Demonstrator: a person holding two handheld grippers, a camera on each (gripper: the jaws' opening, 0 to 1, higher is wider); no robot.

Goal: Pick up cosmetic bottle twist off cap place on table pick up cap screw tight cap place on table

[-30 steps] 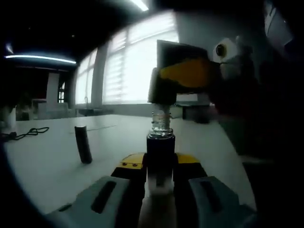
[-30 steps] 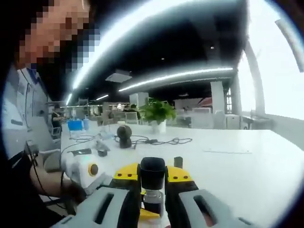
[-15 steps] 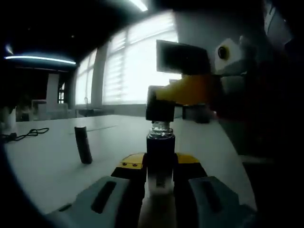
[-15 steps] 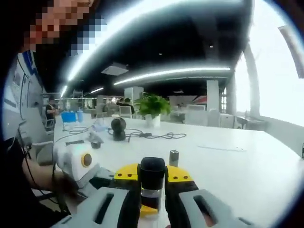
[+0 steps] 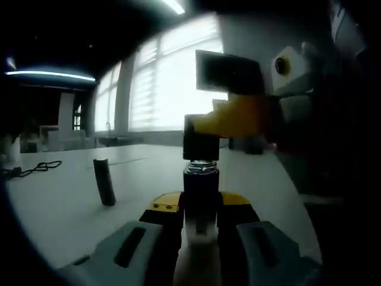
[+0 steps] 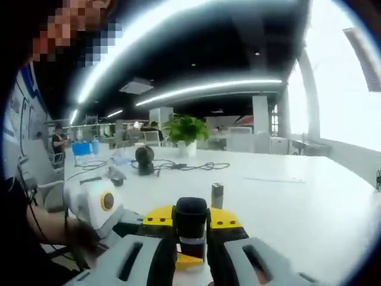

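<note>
Cap set on the neck of the cosmetic bottle, held between our two grippers.

We see the cosmetic bottle upright above the near edge of the white table, clamped by the left gripper. The dark cap sits on its neck, and the right gripper is closed on this cap. To the left, a small dark cylinder stands on the table. Far behind are a black cable and a green plant.
</note>
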